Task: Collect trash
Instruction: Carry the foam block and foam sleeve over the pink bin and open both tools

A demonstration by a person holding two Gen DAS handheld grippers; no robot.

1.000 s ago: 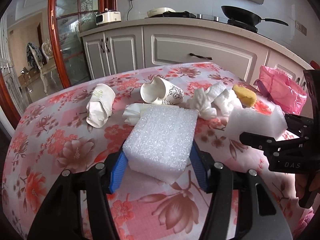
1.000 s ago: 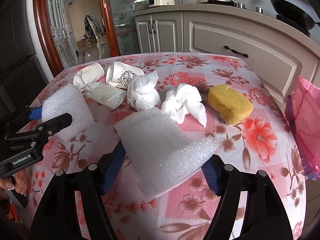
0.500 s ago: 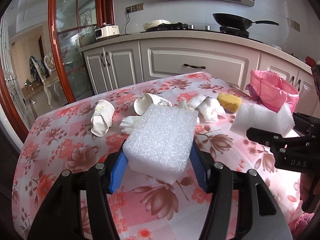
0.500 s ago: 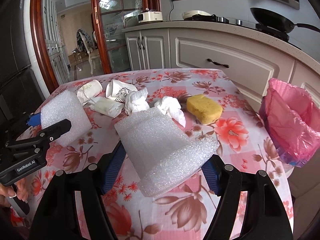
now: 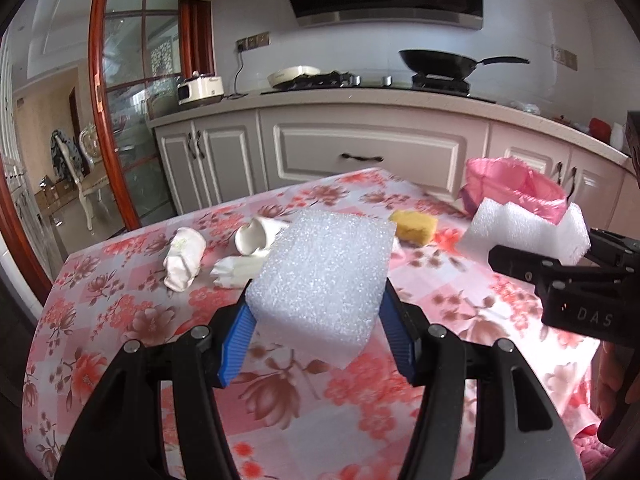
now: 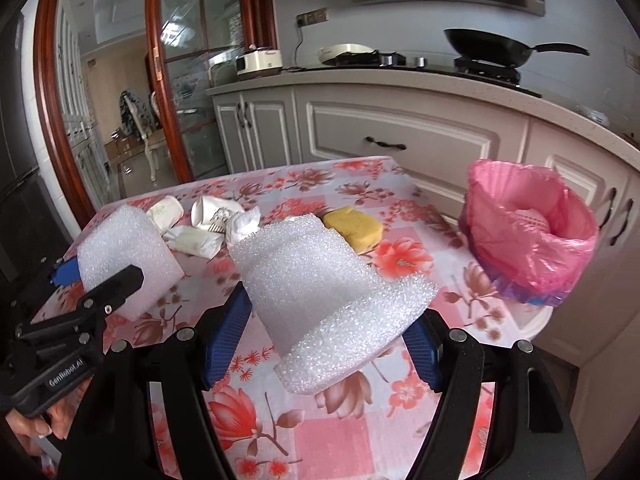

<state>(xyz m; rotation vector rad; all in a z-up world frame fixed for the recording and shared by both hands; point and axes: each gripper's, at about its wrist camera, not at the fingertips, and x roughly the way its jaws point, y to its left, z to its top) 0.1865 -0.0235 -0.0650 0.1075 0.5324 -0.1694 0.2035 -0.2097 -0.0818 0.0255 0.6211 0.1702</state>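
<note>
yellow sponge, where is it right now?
The yellow sponge lies on the floral table, right wrist view centre, between the crumpled tissue to its left and the pink-lined bin to its right.

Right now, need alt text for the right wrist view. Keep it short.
The right gripper clamps a bent white foam sheet above a floral-cloth table. A pink-lined bin stands to the right; a yellow sponge and crumpled paper cups lie beyond, with the left gripper holding a foam block at left.
</note>
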